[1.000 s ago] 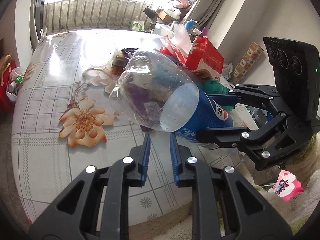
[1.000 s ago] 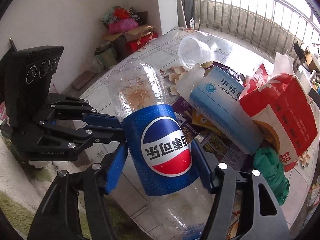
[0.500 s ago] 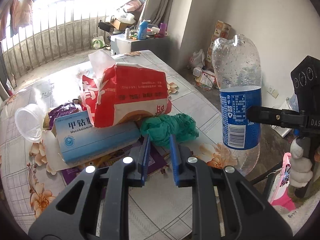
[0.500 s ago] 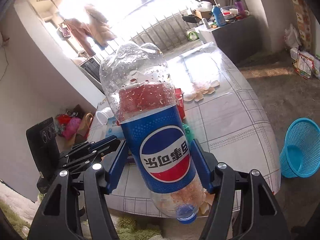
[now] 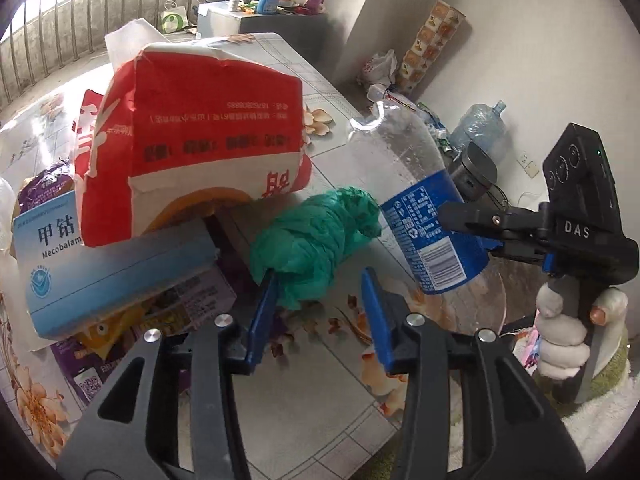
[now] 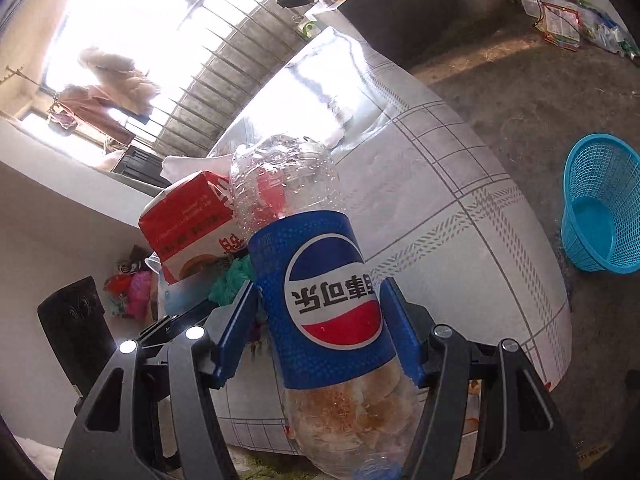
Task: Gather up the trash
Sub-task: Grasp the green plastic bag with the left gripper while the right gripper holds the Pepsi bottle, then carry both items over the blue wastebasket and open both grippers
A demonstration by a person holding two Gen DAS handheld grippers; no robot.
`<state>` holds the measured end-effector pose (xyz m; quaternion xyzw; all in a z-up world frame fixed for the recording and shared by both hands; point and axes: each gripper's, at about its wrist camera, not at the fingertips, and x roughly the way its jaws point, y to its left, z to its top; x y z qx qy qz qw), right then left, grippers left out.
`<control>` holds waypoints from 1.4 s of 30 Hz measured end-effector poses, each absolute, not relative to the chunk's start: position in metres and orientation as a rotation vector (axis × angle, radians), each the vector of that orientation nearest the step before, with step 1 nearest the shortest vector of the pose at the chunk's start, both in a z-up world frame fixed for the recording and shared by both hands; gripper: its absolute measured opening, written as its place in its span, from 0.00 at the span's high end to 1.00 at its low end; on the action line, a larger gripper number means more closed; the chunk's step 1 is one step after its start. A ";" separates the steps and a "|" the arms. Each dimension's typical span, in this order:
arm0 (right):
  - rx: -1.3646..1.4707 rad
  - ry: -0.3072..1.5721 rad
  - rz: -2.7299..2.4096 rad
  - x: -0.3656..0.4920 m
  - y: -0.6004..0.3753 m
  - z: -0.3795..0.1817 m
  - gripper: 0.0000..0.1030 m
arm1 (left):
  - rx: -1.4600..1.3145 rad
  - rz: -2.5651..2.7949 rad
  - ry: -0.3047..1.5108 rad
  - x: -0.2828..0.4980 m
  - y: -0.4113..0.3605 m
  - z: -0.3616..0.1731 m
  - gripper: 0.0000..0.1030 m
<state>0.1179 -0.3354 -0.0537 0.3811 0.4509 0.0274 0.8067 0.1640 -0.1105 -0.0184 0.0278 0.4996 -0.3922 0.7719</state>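
A: Where's the bottle [image 6: 320, 300]?
B: Clamped at its label in the right gripper [image 6: 318, 322], off the table's [image 6: 460, 184] near edge. Light, slick, prob. crushable.
A: Left gripper [image 5: 318, 304]?
B: Jaws apart, empty, at the green wad [image 5: 316, 236]; soft, pinch its middle.

A table [image 6: 460, 184] with a grid-patterned, flower-printed cloth is seen. A grey cabinet [image 5: 280, 24] loaded with bottles is placed beyond its far edge. A large water jug [image 5: 482, 124] is noted by the wall.
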 end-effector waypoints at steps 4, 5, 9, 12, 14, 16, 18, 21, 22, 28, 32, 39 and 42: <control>0.820 0.977 0.048 0.125 -0.339 -0.055 0.40 | 0.018 -1.096 1.166 0.137 -0.113 -0.015 0.62; 0.817 0.981 0.041 0.123 -0.341 -0.054 0.40 | 0.026 -1.110 1.156 0.134 -0.113 -0.011 0.61; 0.826 0.995 0.017 0.120 -0.345 -0.053 0.40 | 0.092 -1.000 1.060 0.140 -0.108 0.006 0.52; 0.841 0.998 0.004 0.119 -0.343 -0.055 0.40 | 0.102 -0.929 1.068 0.156 -0.114 0.004 0.51; 0.844 0.998 -0.006 0.116 -0.342 -0.056 0.40 | 0.092 -0.895 1.107 0.167 -0.120 -0.003 0.51; 0.852 0.999 -0.014 0.114 -0.341 -0.058 0.40 | 0.075 -0.871 1.166 0.181 -0.132 -0.012 0.51; 0.865 0.994 -0.016 0.112 -0.341 -0.060 0.41 | 0.084 -0.843 1.192 0.193 -0.141 -0.020 0.51; 0.868 0.979 -0.019 0.108 -0.344 -0.063 0.41 | 0.104 -0.826 1.206 0.202 -0.153 -0.029 0.51; 0.876 0.973 -0.017 0.106 -0.345 -0.064 0.42 | 0.113 -0.830 1.210 0.202 -0.155 -0.032 0.51; 0.966 0.921 0.031 0.096 -0.358 -0.067 0.43 | 0.148 -0.836 1.193 0.200 -0.169 -0.037 0.64; 1.053 0.851 0.059 0.079 -0.372 -0.067 0.43 | 0.159 -0.836 1.185 0.197 -0.177 -0.036 0.66; 1.221 0.708 0.023 0.039 -0.420 -0.072 0.44 | 0.236 -0.903 1.132 0.177 -0.207 -0.018 0.68; 1.262 0.653 -0.041 0.019 -0.450 -0.072 0.44 | 0.251 -0.962 1.096 0.173 -0.229 -0.003 0.68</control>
